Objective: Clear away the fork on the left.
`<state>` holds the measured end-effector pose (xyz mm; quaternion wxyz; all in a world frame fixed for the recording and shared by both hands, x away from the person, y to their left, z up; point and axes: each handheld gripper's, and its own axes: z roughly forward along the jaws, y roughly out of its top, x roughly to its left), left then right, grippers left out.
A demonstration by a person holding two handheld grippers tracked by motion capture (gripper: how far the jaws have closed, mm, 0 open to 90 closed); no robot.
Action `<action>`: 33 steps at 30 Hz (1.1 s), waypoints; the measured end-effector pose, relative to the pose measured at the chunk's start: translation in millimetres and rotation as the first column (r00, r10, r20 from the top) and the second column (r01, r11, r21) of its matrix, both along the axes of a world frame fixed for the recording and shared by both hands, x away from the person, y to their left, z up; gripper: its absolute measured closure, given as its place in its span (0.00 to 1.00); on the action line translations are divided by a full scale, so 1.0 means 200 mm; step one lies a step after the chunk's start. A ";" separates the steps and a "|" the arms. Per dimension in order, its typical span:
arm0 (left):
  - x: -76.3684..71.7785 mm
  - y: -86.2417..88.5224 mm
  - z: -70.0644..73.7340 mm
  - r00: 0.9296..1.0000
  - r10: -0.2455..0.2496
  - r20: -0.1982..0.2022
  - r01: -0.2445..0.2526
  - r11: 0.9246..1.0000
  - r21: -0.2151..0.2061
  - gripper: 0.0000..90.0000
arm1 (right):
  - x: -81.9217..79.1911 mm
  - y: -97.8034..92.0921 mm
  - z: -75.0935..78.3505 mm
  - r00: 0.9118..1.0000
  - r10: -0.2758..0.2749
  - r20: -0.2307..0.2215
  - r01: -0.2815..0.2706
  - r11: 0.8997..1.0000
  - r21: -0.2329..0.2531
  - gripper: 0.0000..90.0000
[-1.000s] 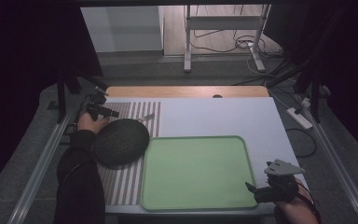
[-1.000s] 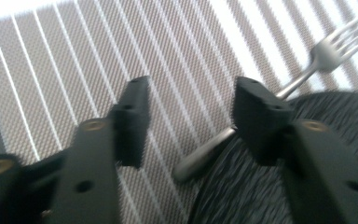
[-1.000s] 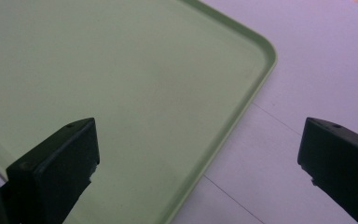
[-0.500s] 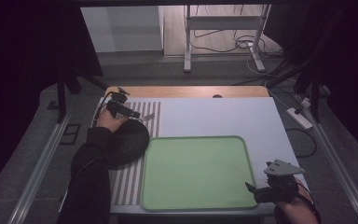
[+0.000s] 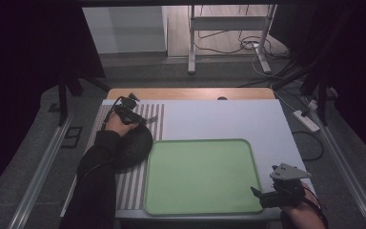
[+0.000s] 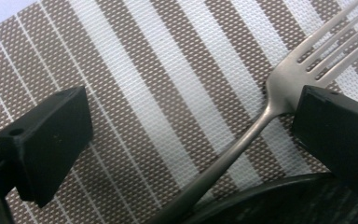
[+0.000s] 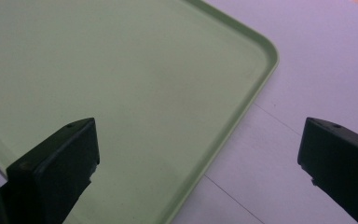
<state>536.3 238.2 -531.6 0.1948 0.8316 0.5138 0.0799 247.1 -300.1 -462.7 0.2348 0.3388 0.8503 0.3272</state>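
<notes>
We have the left gripper (image 5: pixel 145 119) over the striped placemat (image 5: pixel 128 186) at the worktop's (image 5: pixel 228 119) far-left, jaws spread wide w/ nothing clamped. The fork (image 6: pixel 261 116) lies flat on the mat btwn them: its neck sits just beside the right-hand jaw in the left gripper view, tines pointing away, handle end running to the dark plate's (image 5: pixel 136 145) rim. Our right gripper (image 5: pixel 259 196) hangs released at the green tray's (image 5: pixel 200 176) near-right corner, gripping nothing.
</notes>
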 end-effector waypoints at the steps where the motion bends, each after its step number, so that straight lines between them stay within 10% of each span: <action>1: 0.00 0.02 0.00 1.000 0.011 -0.004 -0.011 1.000 0.003 0.00 | 0.00 0.00 0.00 1.000 0.000 0.001 0.000 1.000 0.000 0.00; 20: -0.09 0.26 0.04 0.999 -0.001 0.042 0.003 1.000 -0.031 0.81 | 0.00 0.00 0.00 1.000 0.000 0.002 0.000 1.000 -0.003 0.00; 33: -0.10 0.31 0.05 0.999 -0.031 0.025 0.034 0.993 -0.111 0.91 | 0.00 0.00 0.00 1.000 0.002 0.003 -0.002 1.000 -0.002 0.00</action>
